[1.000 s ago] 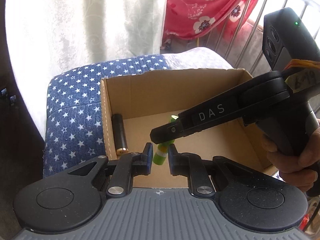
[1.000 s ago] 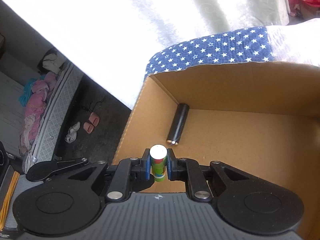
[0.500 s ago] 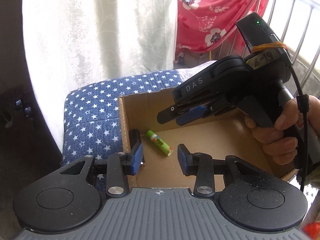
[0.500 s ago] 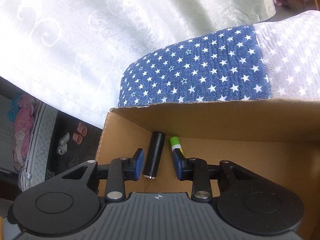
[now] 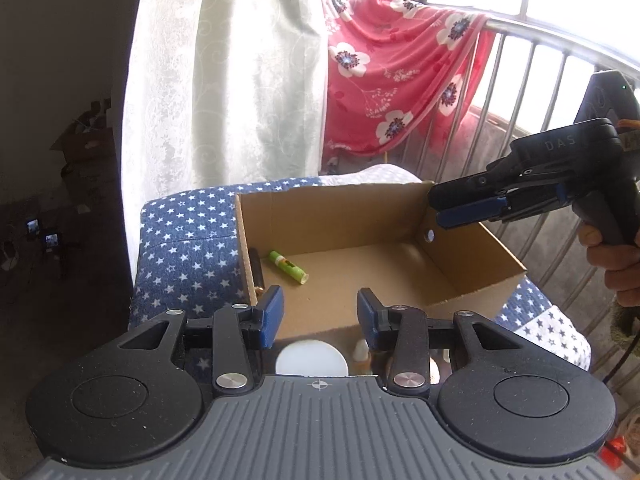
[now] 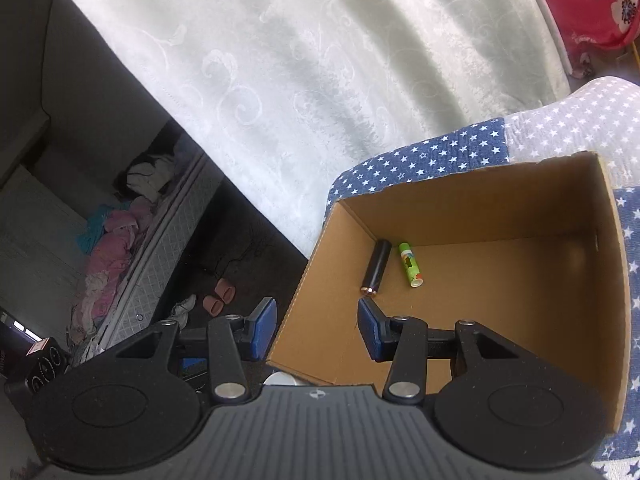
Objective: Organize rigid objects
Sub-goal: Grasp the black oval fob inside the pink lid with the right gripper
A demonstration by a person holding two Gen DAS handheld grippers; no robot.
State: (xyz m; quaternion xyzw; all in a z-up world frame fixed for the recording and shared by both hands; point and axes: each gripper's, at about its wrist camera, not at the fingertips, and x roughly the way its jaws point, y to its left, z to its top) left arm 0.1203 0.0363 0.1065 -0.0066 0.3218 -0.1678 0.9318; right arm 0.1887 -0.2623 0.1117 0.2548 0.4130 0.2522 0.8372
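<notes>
An open cardboard box point(image 5: 360, 208) point(image 6: 480, 208) rests on a blue cloth with white stars point(image 5: 188, 240). On its floor, by the left wall, a green tube point(image 5: 288, 267) point(image 6: 411, 265) lies next to a black cylinder point(image 5: 256, 268) point(image 6: 376, 266). My left gripper point(image 5: 320, 316) is open and empty, hovering over the box's near edge. My right gripper point(image 6: 316, 322) hangs above the box's near left corner, its jaws opening with nothing between them. In the left wrist view the right gripper point(image 5: 436, 210) shows over the box's right wall, held by a hand point(image 5: 616, 268).
A white round lid point(image 5: 312, 358) and a small bottle point(image 5: 362, 354) sit just in front of the box. A pale curtain point(image 5: 224, 80), a red flowered cloth point(image 5: 400, 72) and a metal railing point(image 5: 532, 92) stand behind. Slippers point(image 6: 218, 296) lie on the dark floor to the left.
The right gripper let go of the green tube, which now lies in the box beside the black cylinder. Both grippers opened and drew back and up from the box.
</notes>
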